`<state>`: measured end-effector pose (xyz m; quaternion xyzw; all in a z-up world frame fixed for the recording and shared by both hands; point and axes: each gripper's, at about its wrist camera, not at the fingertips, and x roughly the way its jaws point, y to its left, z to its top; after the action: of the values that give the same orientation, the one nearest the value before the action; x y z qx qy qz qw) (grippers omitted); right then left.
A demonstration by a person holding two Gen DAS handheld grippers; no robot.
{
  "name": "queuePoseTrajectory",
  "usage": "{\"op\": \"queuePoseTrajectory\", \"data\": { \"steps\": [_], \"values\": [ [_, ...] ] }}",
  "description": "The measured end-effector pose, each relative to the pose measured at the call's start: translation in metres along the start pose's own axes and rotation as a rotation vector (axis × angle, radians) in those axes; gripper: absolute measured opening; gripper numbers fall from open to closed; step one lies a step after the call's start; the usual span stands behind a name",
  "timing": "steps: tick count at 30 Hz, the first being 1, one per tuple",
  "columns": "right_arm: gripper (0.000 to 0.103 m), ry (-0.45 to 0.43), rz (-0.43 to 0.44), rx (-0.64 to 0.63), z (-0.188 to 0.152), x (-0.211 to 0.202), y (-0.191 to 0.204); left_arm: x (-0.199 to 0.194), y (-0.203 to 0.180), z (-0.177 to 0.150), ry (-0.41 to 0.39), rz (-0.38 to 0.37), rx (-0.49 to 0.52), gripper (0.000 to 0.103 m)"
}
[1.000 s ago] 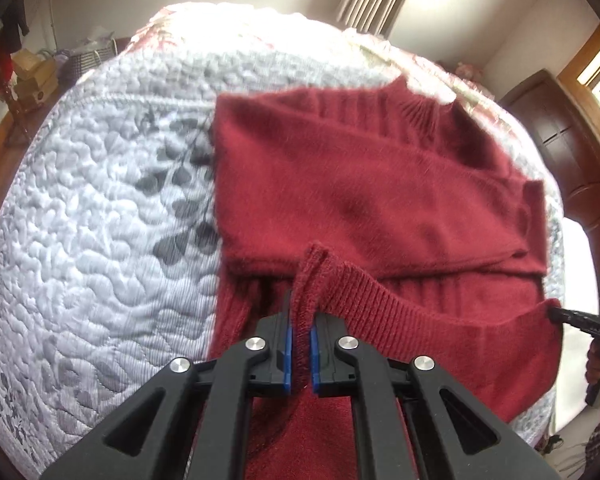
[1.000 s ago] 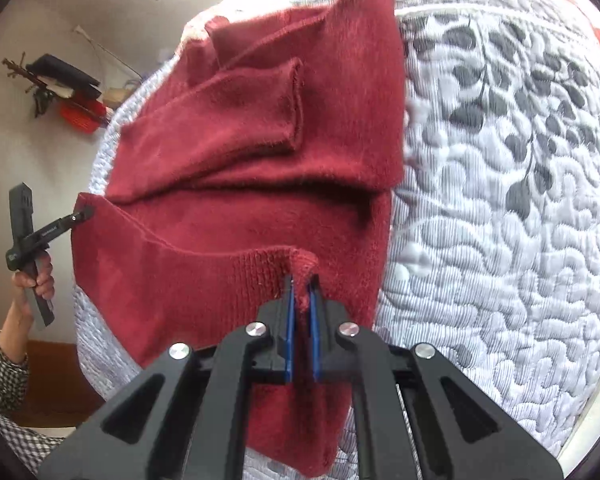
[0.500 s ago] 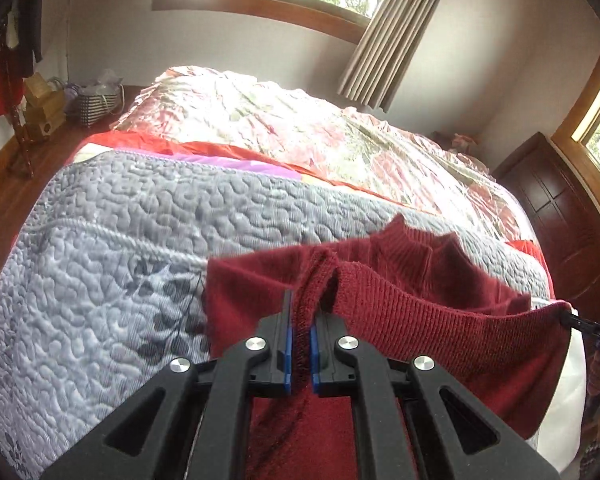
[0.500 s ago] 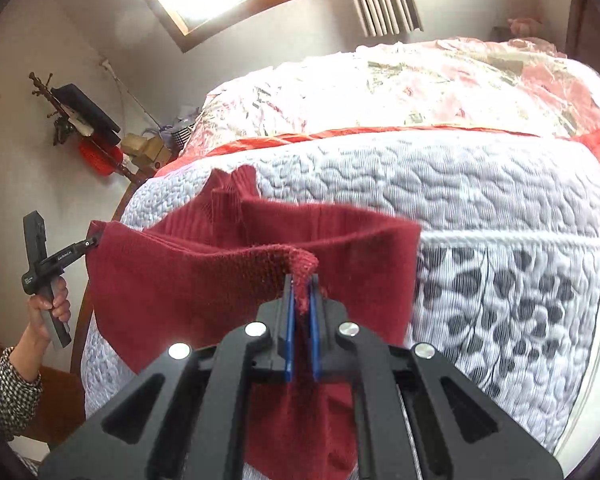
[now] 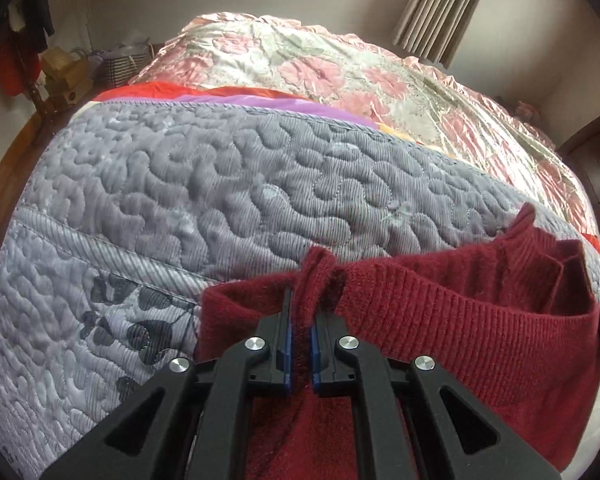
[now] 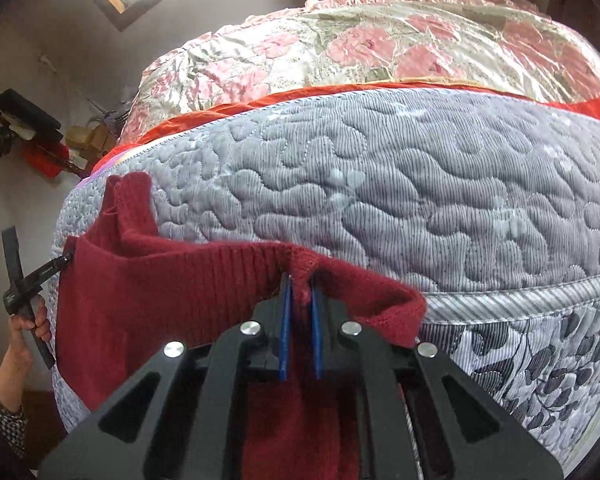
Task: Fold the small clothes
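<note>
Since the earlier frames, the hem of the red sweater [image 5: 452, 320] has been carried further forward over the body of the garment, so that the folded sleeves seen one second ago are now covered. Both tongs are closed on the knit. Between the blue pads of the left gripper [image 5: 300, 340] a bunch of the ribbed hem is pinched, and a similar bunch is pinched by the right gripper [image 6: 300, 320]. The hem is stretched between the two grippers, and the collar of the sweater is seen beyond it, at the far side. The garment lies on the grey quilted cover [image 5: 220, 184] near the close edge of the bed. Behind the quilt a pink flowered blanket [image 5: 340, 80] is spread. In the right wrist view the left tool is held by a hand [image 6: 28, 320] with a checked sleeve. A striped basket [image 5: 120, 66] stands beside the bed at far left; its contents cannot be told.
</note>
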<state>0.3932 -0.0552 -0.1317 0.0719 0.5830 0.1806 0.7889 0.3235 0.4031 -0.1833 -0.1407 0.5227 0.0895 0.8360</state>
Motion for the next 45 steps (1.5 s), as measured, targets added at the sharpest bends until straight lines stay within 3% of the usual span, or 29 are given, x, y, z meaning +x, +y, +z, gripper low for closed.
{"op": "queuePoseTrajectory", "data": {
  "steps": [2,4,7,11,17,18,22,26,30,33,38,39,42,45],
  "values": [
    [0.02,-0.013,0.027,0.02,-0.001,-0.007,0.0,-0.003,-0.001,0.003,0.015,-0.012,0.0,0.009],
    [0.027,-0.024,0.038,0.007,-0.008,-0.021,0.002,-0.016,0.004,0.004,0.014,-0.035,-0.025,0.029],
    [0.037,-0.017,0.025,-0.028,-0.029,-0.042,0.005,-0.046,0.011,-0.004,-0.005,-0.046,-0.017,0.048],
    [0.037,0.035,0.059,-0.056,-0.081,-0.059,0.003,-0.067,0.025,-0.042,0.048,-0.067,0.015,0.049],
    [0.04,0.144,0.096,0.005,-0.166,-0.064,-0.011,-0.074,0.045,-0.118,0.137,-0.07,-0.002,0.049],
    [0.039,0.161,0.109,0.012,-0.175,-0.063,-0.012,-0.074,0.046,-0.129,0.143,-0.068,-0.011,0.05],
    [0.007,0.207,0.121,-0.025,-0.197,-0.06,-0.002,-0.075,0.043,-0.151,0.147,-0.077,-0.024,0.047],
    [0.005,0.202,0.112,-0.037,-0.202,-0.072,-0.003,-0.078,0.035,-0.155,0.147,-0.063,-0.021,0.043],
    [0.005,0.283,0.064,-0.023,-0.216,-0.045,-0.016,-0.065,0.024,-0.155,0.162,-0.047,0.002,0.044],
    [0.007,0.284,0.079,-0.014,-0.217,-0.041,-0.015,-0.064,0.02,-0.155,0.171,-0.045,0.01,0.045],
    [0.03,0.202,0.043,-0.096,-0.193,-0.067,0.001,-0.084,0.021,-0.126,0.126,-0.04,0.013,0.045],
    [0.038,0.174,0.034,-0.106,-0.183,-0.072,0.001,-0.088,0.021,-0.118,0.106,-0.046,0.017,0.046],
    [0.04,0.097,0.03,-0.135,-0.144,-0.083,0.004,-0.087,0.011,-0.08,0.043,-0.025,0.052,0.047],
    [0.044,0.053,0.025,-0.15,-0.101,-0.073,0.012,-0.064,-0.002,-0.042,0.033,-0.023,0.071,0.048]
  ]
}}
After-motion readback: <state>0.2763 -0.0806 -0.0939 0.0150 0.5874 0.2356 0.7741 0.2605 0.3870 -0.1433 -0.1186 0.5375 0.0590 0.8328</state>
